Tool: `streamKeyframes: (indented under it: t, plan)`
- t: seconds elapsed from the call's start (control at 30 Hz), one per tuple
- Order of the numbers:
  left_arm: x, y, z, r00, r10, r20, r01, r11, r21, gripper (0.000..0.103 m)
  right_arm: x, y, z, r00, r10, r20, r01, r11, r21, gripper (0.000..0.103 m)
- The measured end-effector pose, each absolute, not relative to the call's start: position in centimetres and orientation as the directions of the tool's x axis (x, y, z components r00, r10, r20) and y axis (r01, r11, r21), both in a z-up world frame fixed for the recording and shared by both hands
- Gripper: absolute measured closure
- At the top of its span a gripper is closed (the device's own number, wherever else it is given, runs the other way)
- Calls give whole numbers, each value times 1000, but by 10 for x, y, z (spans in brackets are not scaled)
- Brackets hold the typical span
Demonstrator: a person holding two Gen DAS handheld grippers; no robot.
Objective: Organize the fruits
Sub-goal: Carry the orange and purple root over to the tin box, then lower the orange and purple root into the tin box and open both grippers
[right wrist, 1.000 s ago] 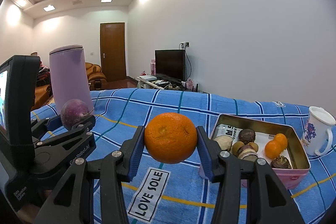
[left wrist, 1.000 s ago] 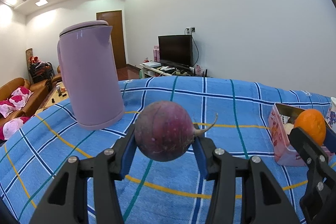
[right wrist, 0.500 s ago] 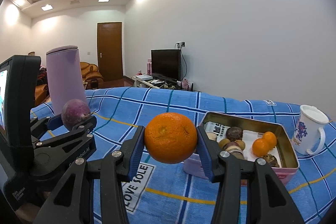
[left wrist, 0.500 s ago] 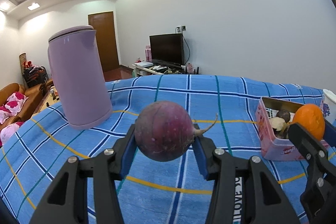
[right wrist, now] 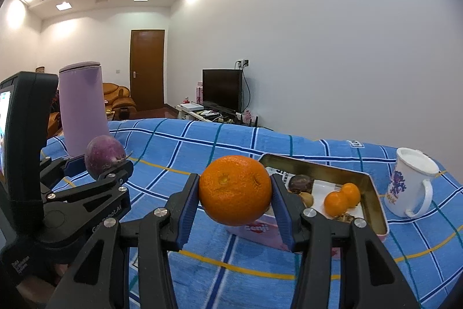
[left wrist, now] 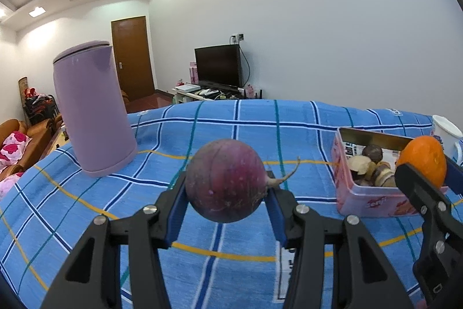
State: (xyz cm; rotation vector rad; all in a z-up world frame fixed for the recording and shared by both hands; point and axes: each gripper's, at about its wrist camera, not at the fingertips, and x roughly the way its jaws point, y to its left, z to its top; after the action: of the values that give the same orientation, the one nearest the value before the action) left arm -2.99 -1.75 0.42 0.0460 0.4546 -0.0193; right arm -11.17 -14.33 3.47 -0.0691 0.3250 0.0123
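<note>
With a purple radish clamped in the left tool and an orange in the right tool, the fruit tin has been brought nearer, so placement seems close.

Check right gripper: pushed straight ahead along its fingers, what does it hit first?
Probably the pink tin: the right gripper, shut on the orange, points slightly downward at the tin's near wall. Depth is unclear.

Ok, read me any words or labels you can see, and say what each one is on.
"Data Collection System": left gripper, on its body.
"GenRobot.AI", partly legible: the same gripper's arm.
"Senji", uncertain: pink tin side.
"LO...", cut off: tag on blue cloth.
Mug print and the paper inside the tin: too blurred to read.
</note>
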Motion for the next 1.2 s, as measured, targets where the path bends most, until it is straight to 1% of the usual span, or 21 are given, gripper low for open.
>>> streamKeyframes:
  t: [1.0, 1.2]
  plan:
    - [-42, -85, 7, 878, -128, -461, 165, 985, 40, 52, -129, -199, 39, 944, -72, -322, 48, 996, -81, 53]
    - [-43, -96, 7, 862, -174, -476, 210, 977, 23, 52, -133, -215, 40, 939, -103, -327, 79, 993, -85, 53]
